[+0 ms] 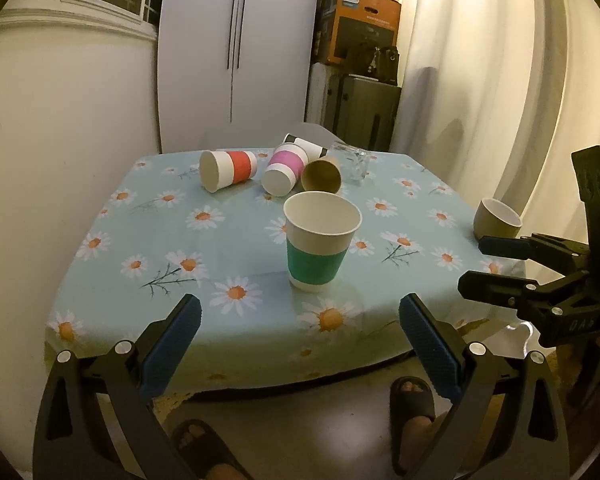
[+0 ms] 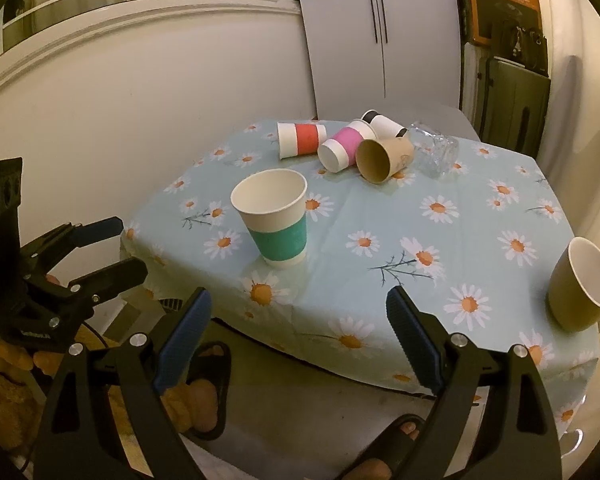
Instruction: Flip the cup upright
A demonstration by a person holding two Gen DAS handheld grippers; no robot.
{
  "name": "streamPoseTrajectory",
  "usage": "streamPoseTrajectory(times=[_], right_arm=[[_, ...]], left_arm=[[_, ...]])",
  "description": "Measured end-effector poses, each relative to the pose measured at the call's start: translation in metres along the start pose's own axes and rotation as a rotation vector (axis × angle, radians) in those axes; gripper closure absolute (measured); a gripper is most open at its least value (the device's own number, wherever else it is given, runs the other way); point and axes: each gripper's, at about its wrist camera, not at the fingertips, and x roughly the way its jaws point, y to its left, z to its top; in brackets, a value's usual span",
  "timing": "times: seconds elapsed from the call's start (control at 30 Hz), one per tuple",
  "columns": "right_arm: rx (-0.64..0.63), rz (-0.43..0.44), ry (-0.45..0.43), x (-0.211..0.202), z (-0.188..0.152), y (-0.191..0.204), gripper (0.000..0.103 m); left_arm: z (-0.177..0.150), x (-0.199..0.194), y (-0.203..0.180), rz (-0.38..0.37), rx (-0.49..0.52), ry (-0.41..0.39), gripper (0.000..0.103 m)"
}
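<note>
Though the green cup (image 1: 319, 236) stands upright, you've 4+ tipped cups (image 2: 342, 144) left; both grippers (image 1: 300, 344) (image 2: 298, 338) gape wide, empty.

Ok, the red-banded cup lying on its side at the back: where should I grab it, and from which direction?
Grip the red-banded cup across its red sleeve, coming down from above. It lies on its side with its base toward the cameras and its mouth pointing away to the right, so the round wall is exposed on top. The pink-banded cup crowds its right side; the left hand-held gripper, jaws wide open, seems nearer.
</note>
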Motion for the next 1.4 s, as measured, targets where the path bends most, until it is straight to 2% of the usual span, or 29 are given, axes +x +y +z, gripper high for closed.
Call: streamPoseTrajectory(times=[0.43, 0.9, 1.0, 1.4], right_arm=[[0.005, -0.008, -0.010, -0.0026, -0.0005, 0.0000, 0.015], [0.001, -0.013, -0.008, -0.0031, -0.0005, 0.0014, 0.015], [0.003, -0.014, -0.014, -0.0043, -0.0002, 0.0020, 0.007], [0.007, -0.016, -0.025, -0.0028, 0.0007, -0.0002, 0.005]], left_arm=[[-0.0016, 0.0001, -0.0013, -0.013, 0.020, 0.004, 0.006], [-0.0031, 0.0015, -0.0083, 0.007, 0.052, 0.003, 0.006], [-0.0028, 0.0019, -0.0078, 0.009, 0.050, 0.005, 0.006], [-0.0033, 0.0027, -0.0081, 0.012, 0.054, 0.003, 0.006]])
